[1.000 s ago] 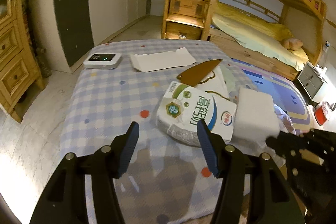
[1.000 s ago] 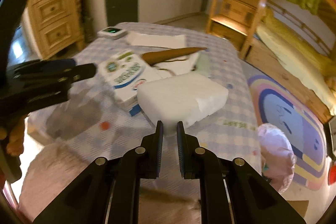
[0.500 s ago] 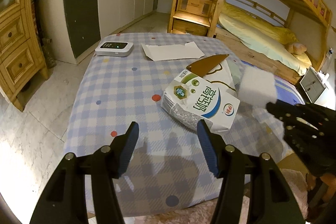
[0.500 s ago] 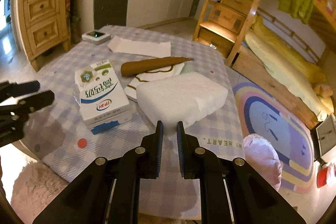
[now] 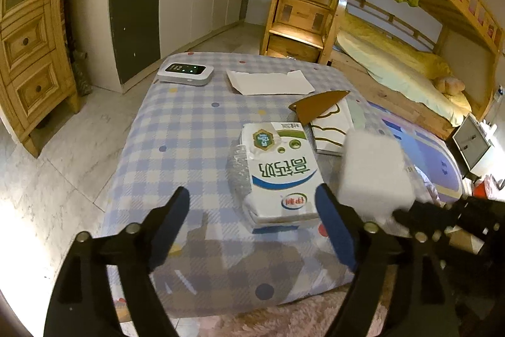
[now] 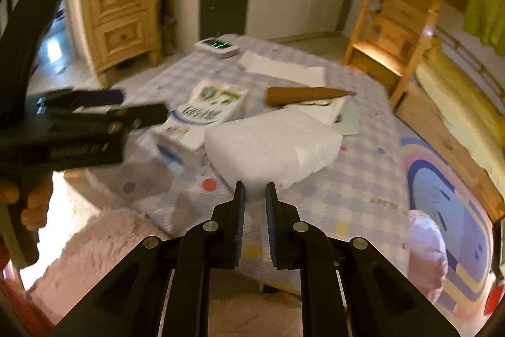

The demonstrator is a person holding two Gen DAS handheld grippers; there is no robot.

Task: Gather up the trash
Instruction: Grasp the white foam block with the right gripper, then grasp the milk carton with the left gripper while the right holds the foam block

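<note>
where motion blurs it, foam block (image 5: 374,176) edge between right gripper (image 6: 255,195) pads

Left tool (image 5: 252,207) agape, right tool (image 6: 255,198) clamped.

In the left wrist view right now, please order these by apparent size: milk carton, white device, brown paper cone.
1. milk carton, largest, though it is nearest the camera
2. brown paper cone and white device look alike; unranked

Left half of the checked table (image 5: 176,128) is wide open; the milk carton (image 5: 277,176), brown cone (image 5: 318,109) and papers (image 5: 268,82) crowd the right.
</note>
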